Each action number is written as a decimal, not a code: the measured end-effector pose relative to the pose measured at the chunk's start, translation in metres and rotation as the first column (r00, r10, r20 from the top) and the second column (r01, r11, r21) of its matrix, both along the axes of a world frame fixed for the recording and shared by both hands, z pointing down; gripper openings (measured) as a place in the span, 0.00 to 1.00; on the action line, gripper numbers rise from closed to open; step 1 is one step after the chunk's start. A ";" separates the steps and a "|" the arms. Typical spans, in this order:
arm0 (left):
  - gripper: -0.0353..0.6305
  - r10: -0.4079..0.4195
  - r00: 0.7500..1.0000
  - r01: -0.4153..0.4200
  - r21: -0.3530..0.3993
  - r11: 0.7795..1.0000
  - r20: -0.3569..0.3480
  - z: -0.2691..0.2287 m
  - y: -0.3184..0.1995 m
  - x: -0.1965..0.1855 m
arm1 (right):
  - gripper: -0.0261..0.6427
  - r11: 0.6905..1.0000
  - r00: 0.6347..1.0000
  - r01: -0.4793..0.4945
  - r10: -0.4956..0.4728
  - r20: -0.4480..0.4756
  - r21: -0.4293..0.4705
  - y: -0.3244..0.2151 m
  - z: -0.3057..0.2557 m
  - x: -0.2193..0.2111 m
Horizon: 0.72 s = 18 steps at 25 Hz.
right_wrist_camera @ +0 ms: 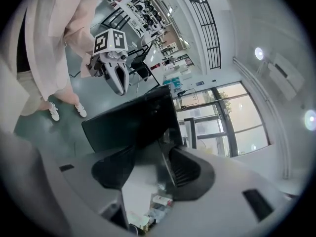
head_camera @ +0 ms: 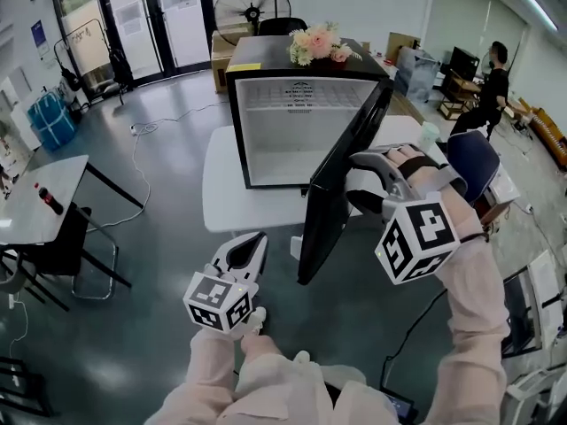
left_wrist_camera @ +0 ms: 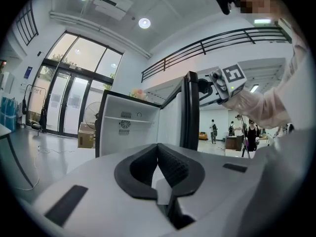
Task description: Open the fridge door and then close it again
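Observation:
A small black fridge (head_camera: pixel 297 131) stands on a white table (head_camera: pixel 239 202), its white inside empty. Its black door (head_camera: pixel 332 202) is swung far open toward me. My right gripper (head_camera: pixel 354 184) reaches in from the door's outer side. In the right gripper view the door's edge (right_wrist_camera: pixel 133 122) runs between the wide-set jaws of the right gripper (right_wrist_camera: pixel 160 164), and the pads lie against it. My left gripper (head_camera: pixel 248 246) hangs low in front of the table, apart from the fridge. In the left gripper view the left gripper (left_wrist_camera: pixel 158 157) is shut and empty, facing the fridge (left_wrist_camera: pixel 128 127).
Pink flowers (head_camera: pixel 317 42) lie on the fridge top. A standing fan (head_camera: pixel 252 7) and a cardboard box are behind it. A side table (head_camera: pixel 44 193) with a bottle and a chair stand at left. A blue chair (head_camera: pixel 474 162) and a person (head_camera: pixel 492 87) are at right.

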State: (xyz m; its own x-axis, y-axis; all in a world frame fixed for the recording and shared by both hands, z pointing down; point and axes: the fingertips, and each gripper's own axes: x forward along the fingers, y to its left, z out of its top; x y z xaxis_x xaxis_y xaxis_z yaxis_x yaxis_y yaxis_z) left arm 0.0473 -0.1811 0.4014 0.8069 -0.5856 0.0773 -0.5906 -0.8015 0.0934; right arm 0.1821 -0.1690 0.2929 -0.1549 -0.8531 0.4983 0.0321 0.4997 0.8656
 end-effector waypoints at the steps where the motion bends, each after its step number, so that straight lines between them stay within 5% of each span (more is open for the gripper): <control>1: 0.07 0.007 1.000 -0.007 0.001 1.000 0.001 0.000 0.002 0.004 | 0.38 1.000 1.000 -0.003 0.003 -0.005 -0.001 0.005 0.000 0.005; 18: 0.07 0.119 0.993 -0.119 -0.011 0.993 0.026 0.007 0.022 0.052 | 0.39 0.999 0.999 0.033 -0.033 0.017 -0.029 0.070 -0.002 0.080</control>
